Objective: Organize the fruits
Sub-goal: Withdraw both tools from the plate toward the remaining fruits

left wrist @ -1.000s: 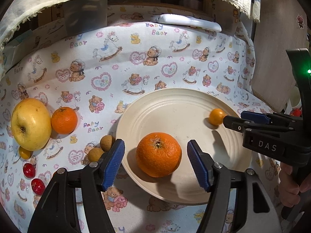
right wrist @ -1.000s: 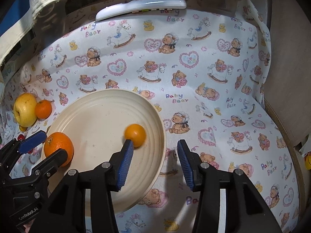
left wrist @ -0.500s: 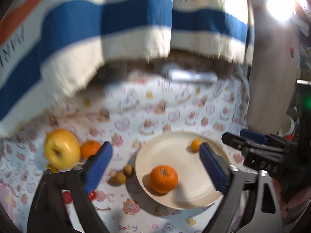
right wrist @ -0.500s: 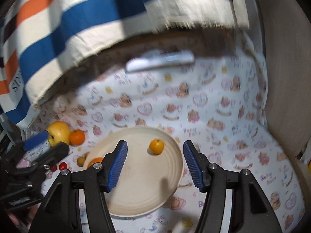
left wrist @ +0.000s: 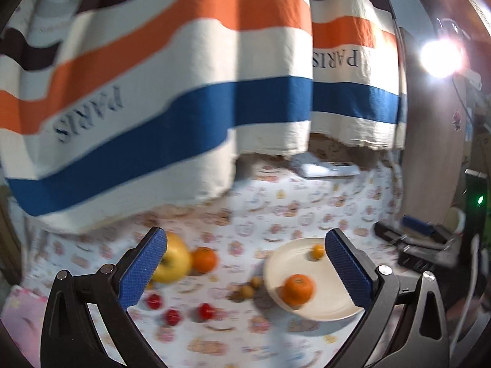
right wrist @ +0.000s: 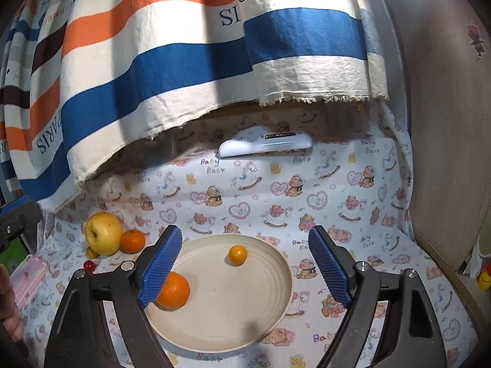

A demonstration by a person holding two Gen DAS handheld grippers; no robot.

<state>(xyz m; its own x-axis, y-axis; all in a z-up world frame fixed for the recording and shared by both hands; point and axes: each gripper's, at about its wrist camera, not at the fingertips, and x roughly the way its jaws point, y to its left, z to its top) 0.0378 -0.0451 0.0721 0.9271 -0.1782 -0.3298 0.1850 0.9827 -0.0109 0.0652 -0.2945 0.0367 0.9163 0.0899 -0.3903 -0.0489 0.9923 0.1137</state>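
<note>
Hovering over the surface (right wrist: 337,202) with both claws empty. Left claw (left wrist: 245,239): jaws opening, pads wide apart, nothing between. Right claw (right wrist: 245,236): jaws opening too, gripping nothing.

Below and just ahead of the right claw: plate (right wrist: 230,322), carrying a big orange (right wrist: 173,289) partly hidden behind the left pad and a small orange (right wrist: 237,254) further ahead, between the two pads. Well off to that claw's left: apple (right wrist: 102,236) touching a mandarin (right wrist: 132,240), with a tiny yellow fruit (right wrist: 92,252) tucked against the apple's near side. Ahead of the left claw, low between its pads: red fruits (left wrist: 172,316) nearer the left pad, brown fruits (left wrist: 245,291) just beside the plate rim.

Handling, judged by looks only:
- Apple: probably the heaviest, smooth and slippery; best taken across its widest girth, pads level.
- Oranges and mandarin: firm, dimpled peel, likely good grip; round, so prone to rolling if nudged; best squeezed at the equator.
- Red fruits: small, glossy, likely thin-skinned; gentle closing, centred between the pads.
- Brown fruits: small, light, probably hard-shelled; apt to squirt out of an off-centre pinch.

Counted:
- Plate: one.
- On it: two fruits, one big and one small.
- Off it: one apple, one mandarin, one tiny yellow fruit, three red, two brown.
- Claws: two.
</note>
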